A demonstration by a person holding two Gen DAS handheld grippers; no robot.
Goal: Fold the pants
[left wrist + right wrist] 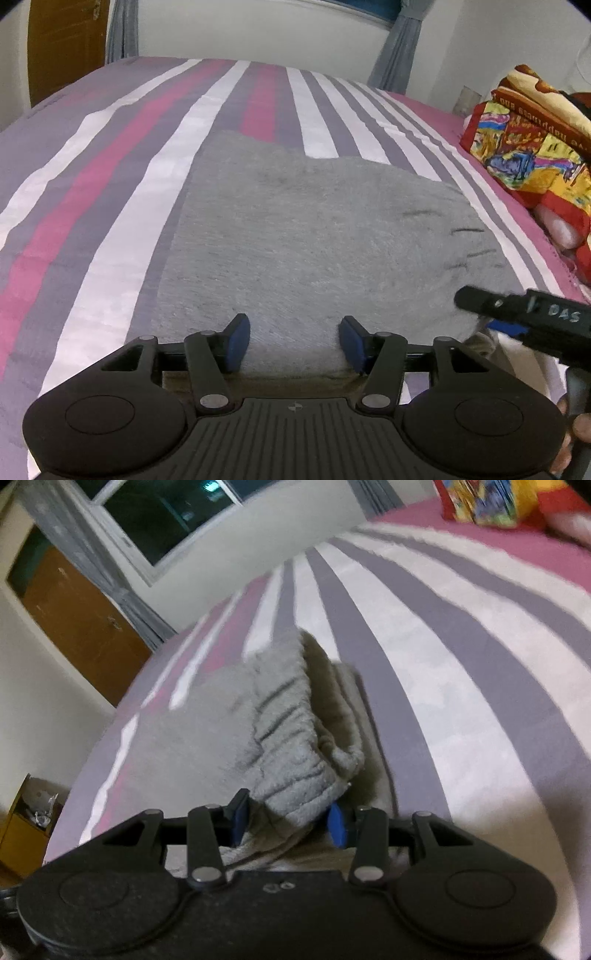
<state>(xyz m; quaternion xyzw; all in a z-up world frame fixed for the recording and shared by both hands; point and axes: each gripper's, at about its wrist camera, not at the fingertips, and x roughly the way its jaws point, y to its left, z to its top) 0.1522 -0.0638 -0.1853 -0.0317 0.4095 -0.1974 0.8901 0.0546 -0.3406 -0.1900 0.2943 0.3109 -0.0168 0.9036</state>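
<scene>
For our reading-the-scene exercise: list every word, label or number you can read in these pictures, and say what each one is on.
"DAS", handwritten, on the black right gripper seen in the left wrist view.
Dark lettering on the colourful blanket: upside down and too blurred to read for sure.
Small embossed marks on the gripper body: unreadable.

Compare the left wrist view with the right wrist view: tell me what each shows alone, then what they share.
Only the left wrist view: the left tongs open over the flat grey pants, and the right tongs seen from outside at the pants' right edge.
Only the right wrist view: the right tongs closed on a bunched fold of the pants, a window, a yellow bin.
Both: the striped bedspread, the colourful blanket, a wooden door, curtains.
</scene>
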